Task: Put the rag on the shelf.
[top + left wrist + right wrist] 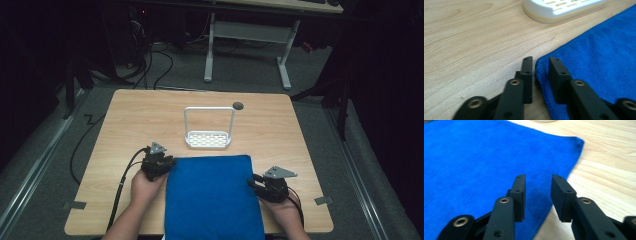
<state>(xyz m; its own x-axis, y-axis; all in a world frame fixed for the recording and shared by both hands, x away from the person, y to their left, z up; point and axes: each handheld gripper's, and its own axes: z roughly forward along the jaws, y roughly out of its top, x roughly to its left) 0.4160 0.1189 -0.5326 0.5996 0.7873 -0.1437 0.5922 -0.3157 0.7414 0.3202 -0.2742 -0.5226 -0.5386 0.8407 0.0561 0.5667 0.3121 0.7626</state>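
A blue towel [215, 195] lies flat on the wooden table [285, 130] and hangs over its front edge. My left gripper [170, 162] sits at the towel's far left corner. In the left gripper view its jaws [541, 60] stand a little apart astride that corner of the towel [599, 50], one jaw over bare wood and the other over cloth, and the pads do not press on it. My right gripper [255, 181] rests at the towel's right edge. In the right gripper view it [538, 178] is open above the edge of the towel [474, 157], with nothing gripped.
A white slotted rack [208, 140] with a tall wire handle stands just beyond the towel, and its base [559, 10] shows in the left gripper view. A small dark round spot [238, 105] sits behind it. Bare wood lies left and right of the towel.
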